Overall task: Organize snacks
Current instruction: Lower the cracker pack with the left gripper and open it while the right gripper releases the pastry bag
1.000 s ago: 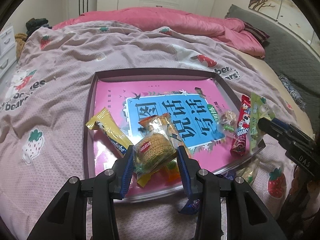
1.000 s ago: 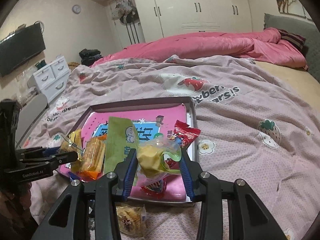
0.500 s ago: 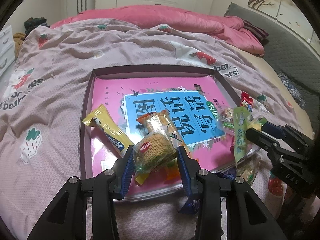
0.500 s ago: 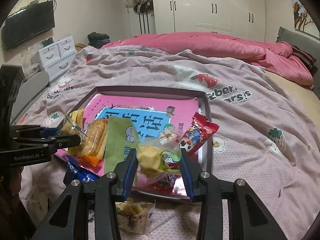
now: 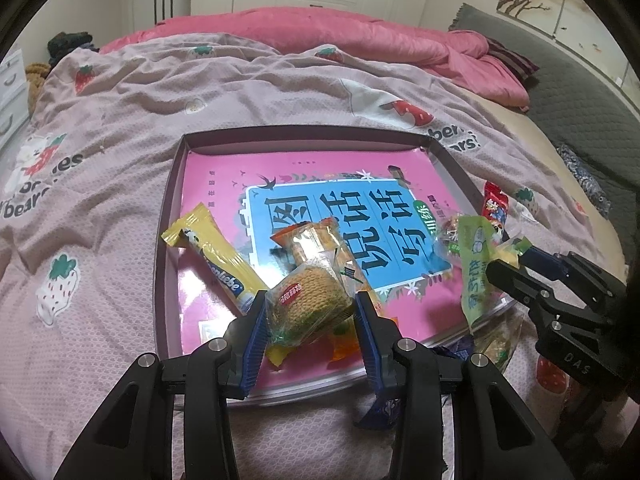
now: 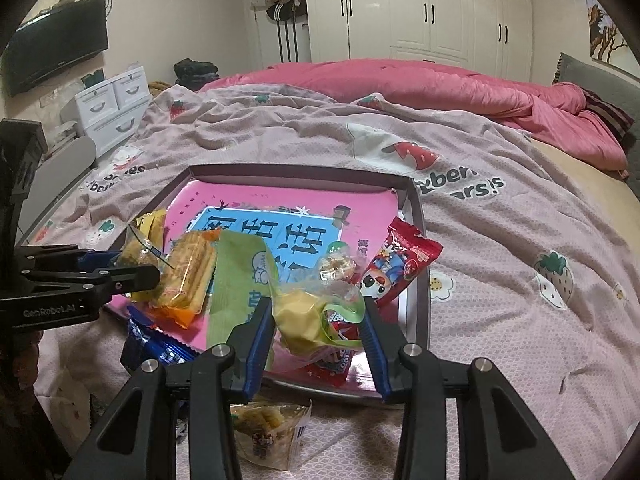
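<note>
Left gripper [image 5: 310,314]: my jaws pinch a round biscuit pack [image 5: 308,300] over the near end of the tray [image 5: 168,240].
Right gripper [image 6: 318,322]: my jaws hold a clear pouch [image 6: 308,316] with a yellow piece inside, over the tray's near right corner.
Step in hand: I judge both packs are ready to set down in the tray. I should lower each onto bare pink cover, then part the jaws.
Below left jaws: an orange wafer pack [image 5: 310,240] and a yellow stick [image 5: 218,258]; I should avoid stacking on them.
Beside right jaws: a green sachet [image 6: 240,280] to the left, a red pack [image 6: 400,268] to the right.
Obstacle: the two grippers stand near each other; the crowded near end leaves little room.
Outside tray: a snack bag [image 6: 268,432] under my right jaws, not yet sorted.
</note>
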Available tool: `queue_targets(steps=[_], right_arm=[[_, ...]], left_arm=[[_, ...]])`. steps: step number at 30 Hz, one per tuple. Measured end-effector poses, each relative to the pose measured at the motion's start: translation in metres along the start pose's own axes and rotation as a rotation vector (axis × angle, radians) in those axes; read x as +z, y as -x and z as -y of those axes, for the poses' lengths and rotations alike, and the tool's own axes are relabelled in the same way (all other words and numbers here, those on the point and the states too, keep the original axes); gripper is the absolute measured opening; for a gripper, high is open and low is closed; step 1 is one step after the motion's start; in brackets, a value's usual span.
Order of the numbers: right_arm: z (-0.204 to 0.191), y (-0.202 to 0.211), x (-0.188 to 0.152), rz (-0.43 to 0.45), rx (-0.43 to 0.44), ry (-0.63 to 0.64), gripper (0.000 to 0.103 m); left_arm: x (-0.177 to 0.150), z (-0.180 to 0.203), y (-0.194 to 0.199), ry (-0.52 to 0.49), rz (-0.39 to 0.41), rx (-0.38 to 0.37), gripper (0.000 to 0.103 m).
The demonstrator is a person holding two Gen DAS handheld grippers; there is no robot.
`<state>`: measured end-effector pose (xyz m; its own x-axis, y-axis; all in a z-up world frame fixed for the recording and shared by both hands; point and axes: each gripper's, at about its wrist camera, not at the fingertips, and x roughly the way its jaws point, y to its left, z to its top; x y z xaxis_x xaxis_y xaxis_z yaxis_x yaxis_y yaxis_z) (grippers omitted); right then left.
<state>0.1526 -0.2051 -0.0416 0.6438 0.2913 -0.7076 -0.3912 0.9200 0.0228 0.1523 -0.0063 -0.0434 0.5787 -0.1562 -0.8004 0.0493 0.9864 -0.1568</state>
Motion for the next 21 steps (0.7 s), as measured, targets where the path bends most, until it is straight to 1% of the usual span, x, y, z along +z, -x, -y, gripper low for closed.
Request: queue_targets(steps=[12, 21], right_arm=[[0.008, 0.003, 0.001, 0.003, 0.002, -0.033, 0.044], [0.012, 0.006, 0.003, 0.01, 0.002, -0.061, 0.046]], left_arm=[[0.001, 0.001, 0.0, -0.001, 0.001, 0.009, 0.044], [0.003, -0.002, 0.004, 0.01, 0.009, 0.008, 0.045]])
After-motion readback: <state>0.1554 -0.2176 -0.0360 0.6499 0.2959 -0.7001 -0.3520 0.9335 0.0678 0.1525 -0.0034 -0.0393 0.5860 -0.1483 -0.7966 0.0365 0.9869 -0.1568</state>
